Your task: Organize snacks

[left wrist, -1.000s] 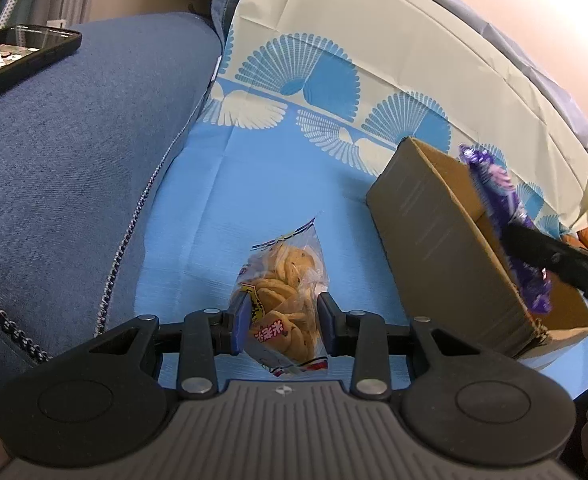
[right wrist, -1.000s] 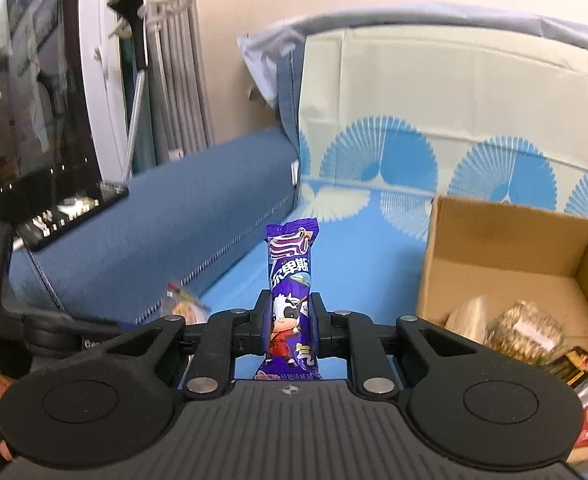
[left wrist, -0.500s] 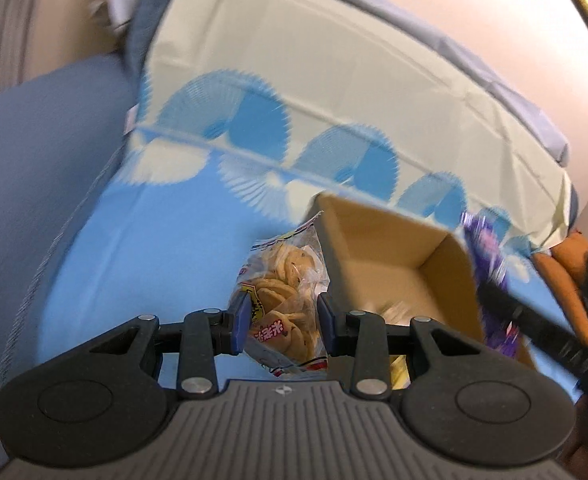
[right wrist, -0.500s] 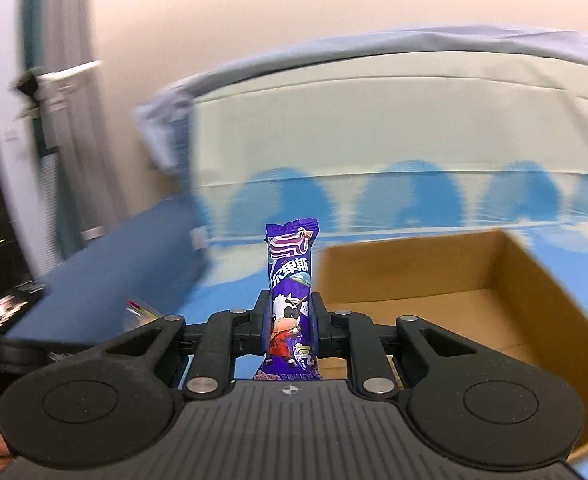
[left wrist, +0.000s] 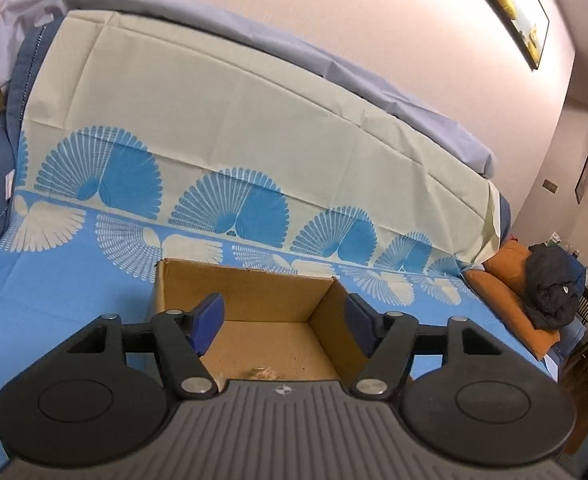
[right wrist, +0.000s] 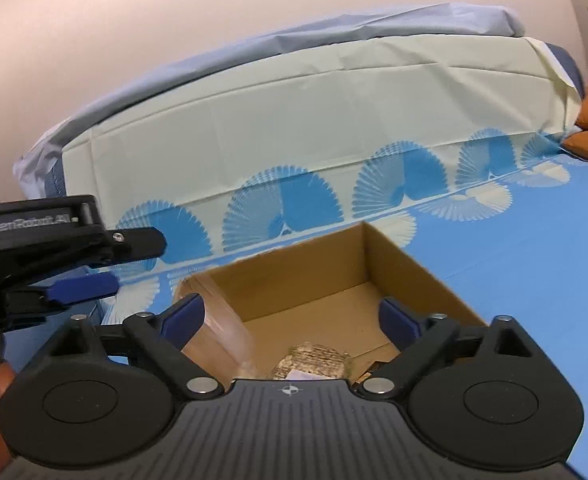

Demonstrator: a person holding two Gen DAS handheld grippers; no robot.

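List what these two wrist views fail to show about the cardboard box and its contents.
- Near part of the open brown cardboard box, left wrist view: hidden by the left gripper body; one pale scrap is unidentifiable.
- Clear-wrapped round snack, right wrist view: partly covered by the right gripper body; label unreadable.
- Any other snacks in the box: not visible.

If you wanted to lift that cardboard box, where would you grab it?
Probably the cardboard box by its right wall, from above. The top is open and the walls stand upright and thin, so one finger could slip inside and one outside. That wall is bare, clear of the snack packet.
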